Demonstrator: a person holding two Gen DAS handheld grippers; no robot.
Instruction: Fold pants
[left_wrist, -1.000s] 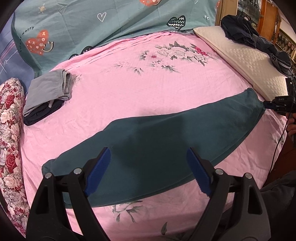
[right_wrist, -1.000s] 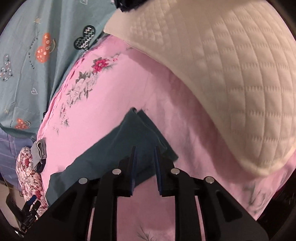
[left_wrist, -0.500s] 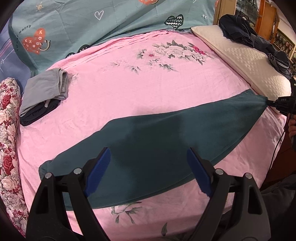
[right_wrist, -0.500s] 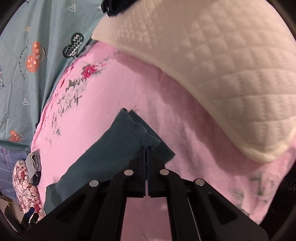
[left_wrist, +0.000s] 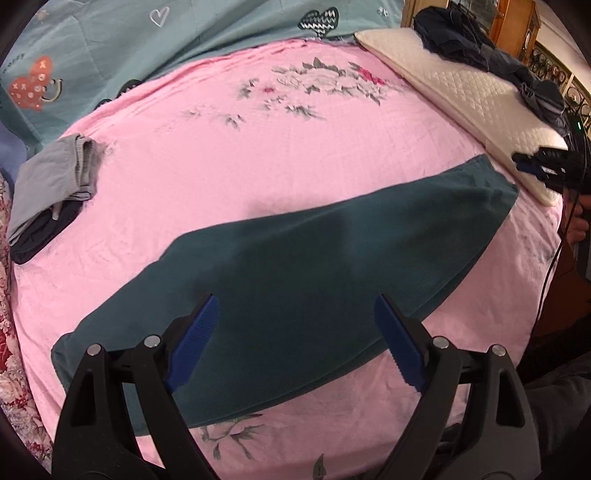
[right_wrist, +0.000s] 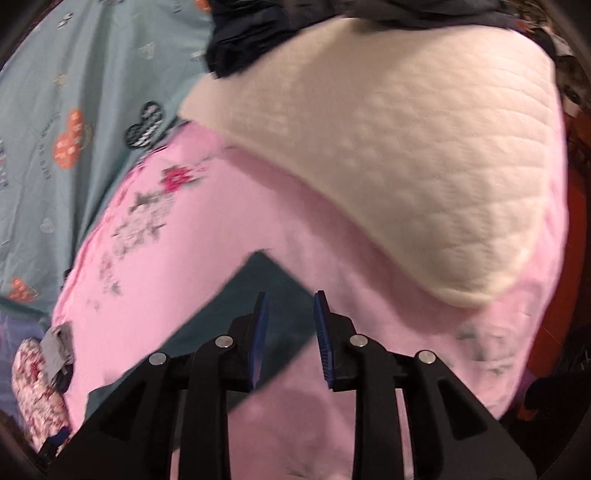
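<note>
Dark teal pants lie flat in a long strip across the pink floral sheet. My left gripper hovers over their middle, jaws wide and still opening a little, with nothing gripped. My right gripper hangs just above the pants' far end near the pillow. Its jaws are opening and the cloth lies below them, not pinched. The left wrist view shows the right gripper at the right edge, off the cloth.
A white quilted pillow borders the bed's right side with a heap of dark clothes on it. Folded grey and dark garments sit at the left. A teal heart-print quilt lies behind. A hand shows at right.
The right gripper closed at the pants' end, then opened and lifted off; that end now lies flat. The left gripper sank slightly toward the pants.
</note>
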